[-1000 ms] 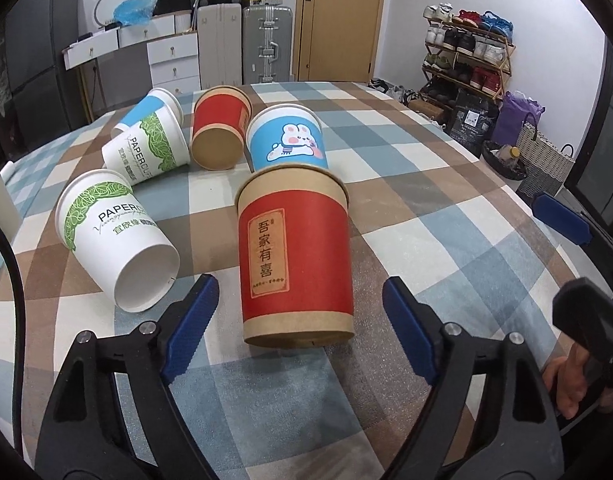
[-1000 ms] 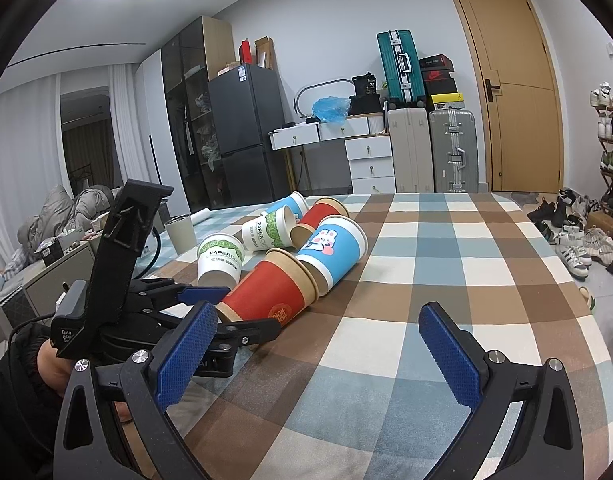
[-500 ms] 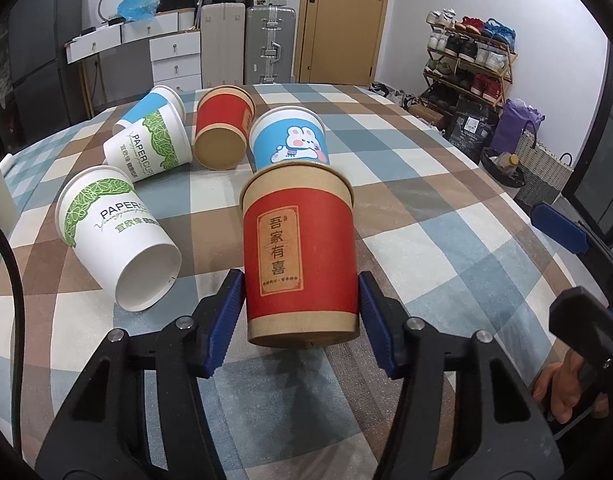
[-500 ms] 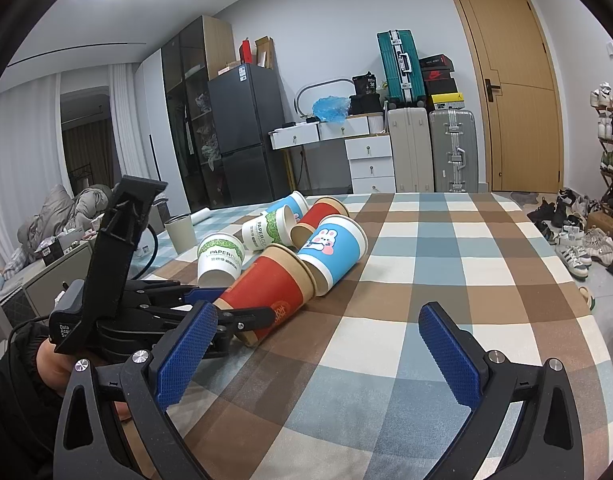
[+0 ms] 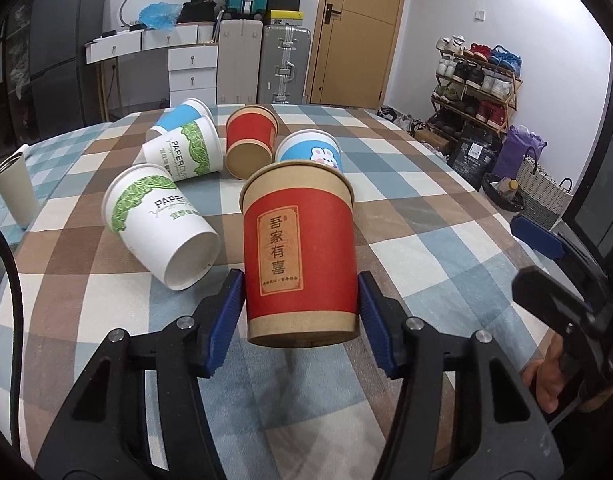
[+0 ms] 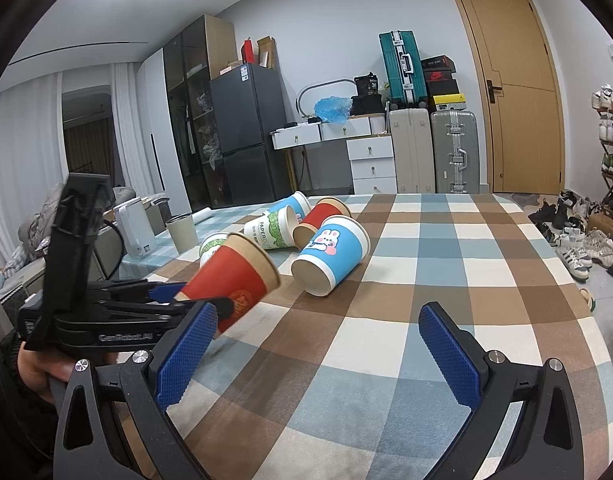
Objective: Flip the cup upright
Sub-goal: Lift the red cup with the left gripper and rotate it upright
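My left tool pinches the red cup near its base, tilted above the bench — squeezing harder could crumple the paper wall. Right tool gapes empty.

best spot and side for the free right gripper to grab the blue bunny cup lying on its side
Grip the blue bunny cup across its side wall, mid-body. It lies on the checked tablecloth with its base toward the open right gripper and its rim pointing away, so come from the base end, low, fingers straddling the wall. The far red cup sits close beside it.
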`<state>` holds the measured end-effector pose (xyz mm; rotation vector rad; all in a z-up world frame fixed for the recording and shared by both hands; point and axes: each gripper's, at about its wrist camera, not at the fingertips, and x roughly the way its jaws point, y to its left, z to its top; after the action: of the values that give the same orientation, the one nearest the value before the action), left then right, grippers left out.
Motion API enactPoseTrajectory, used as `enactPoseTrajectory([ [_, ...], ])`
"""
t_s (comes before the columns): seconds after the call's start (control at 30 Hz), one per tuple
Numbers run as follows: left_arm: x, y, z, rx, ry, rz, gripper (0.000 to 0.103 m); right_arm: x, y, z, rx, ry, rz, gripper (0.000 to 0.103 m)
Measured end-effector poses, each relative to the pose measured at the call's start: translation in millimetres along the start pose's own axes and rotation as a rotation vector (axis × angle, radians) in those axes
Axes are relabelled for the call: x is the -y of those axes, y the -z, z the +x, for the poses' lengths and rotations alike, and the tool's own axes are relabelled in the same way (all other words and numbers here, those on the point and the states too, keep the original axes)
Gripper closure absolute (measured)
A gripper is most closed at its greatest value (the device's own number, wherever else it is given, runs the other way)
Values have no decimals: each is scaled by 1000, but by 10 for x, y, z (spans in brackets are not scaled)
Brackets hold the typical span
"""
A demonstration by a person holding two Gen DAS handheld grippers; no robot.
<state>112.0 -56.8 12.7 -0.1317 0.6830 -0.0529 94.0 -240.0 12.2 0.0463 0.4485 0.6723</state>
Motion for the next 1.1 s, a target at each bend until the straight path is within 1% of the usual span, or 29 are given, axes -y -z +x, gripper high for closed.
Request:
enactPoseTrajectory([
  [0.3, -86, 155, -363, 47, -2, -34, 49, -136, 18, 14, -13, -26, -25, 0],
  [0.6, -140, 373, -645, 75, -5, -67, 49, -247, 93, 3, -30, -40, -54, 0],
  [0.8, -182, 510, -753, 83, -8, -101, 49, -254, 109, 40, -41, -30, -64, 0],
  [1.1, -167, 654, -762, 71, -6, -131, 49, -240, 109, 39, -46, -25, -60, 0],
])
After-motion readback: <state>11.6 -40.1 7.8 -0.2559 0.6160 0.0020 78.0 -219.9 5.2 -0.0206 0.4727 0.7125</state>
